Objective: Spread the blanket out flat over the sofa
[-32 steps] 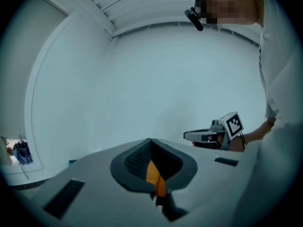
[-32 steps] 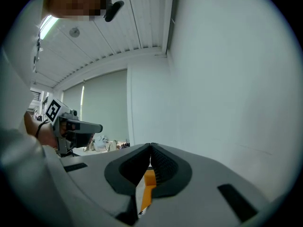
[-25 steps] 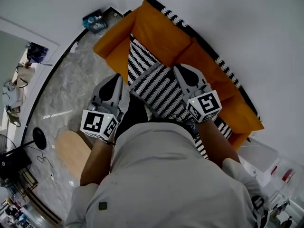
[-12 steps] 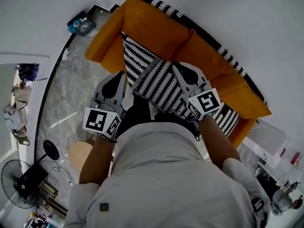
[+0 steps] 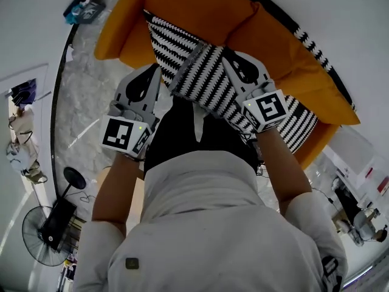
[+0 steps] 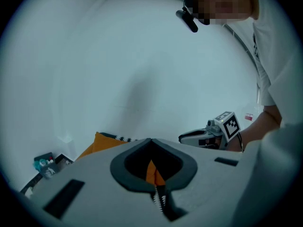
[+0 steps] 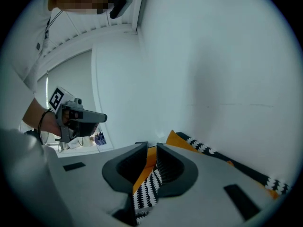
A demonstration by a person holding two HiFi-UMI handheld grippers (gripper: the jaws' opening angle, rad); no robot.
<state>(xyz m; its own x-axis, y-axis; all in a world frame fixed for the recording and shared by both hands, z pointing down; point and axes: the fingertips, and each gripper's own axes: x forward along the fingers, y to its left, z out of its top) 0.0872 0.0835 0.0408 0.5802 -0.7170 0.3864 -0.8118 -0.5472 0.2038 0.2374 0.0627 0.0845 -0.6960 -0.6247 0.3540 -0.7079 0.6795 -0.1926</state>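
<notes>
- Your left gripper [image 5: 151, 72] is shut tight on the blanket's [image 5: 203, 81] edge.
- Your right gripper [image 5: 234, 58] has just been opening; the blanket lies between its parted jaws.
- The blanket stretches from gripper to gripper, above the sofa [image 5: 200, 11].

Count from the head view:
1 × orange fabric sofa [image 5: 200, 5]
1 × black-and-white zigzag knitted blanket [image 5: 203, 81]
2 × grey hand-held grippers: left gripper [image 5: 152, 73], right gripper [image 5: 230, 55]
2 × square-marker cubes [image 5: 126, 137], one per gripper
1 × black pedestal fan [image 5: 37, 236], on the floor
</notes>
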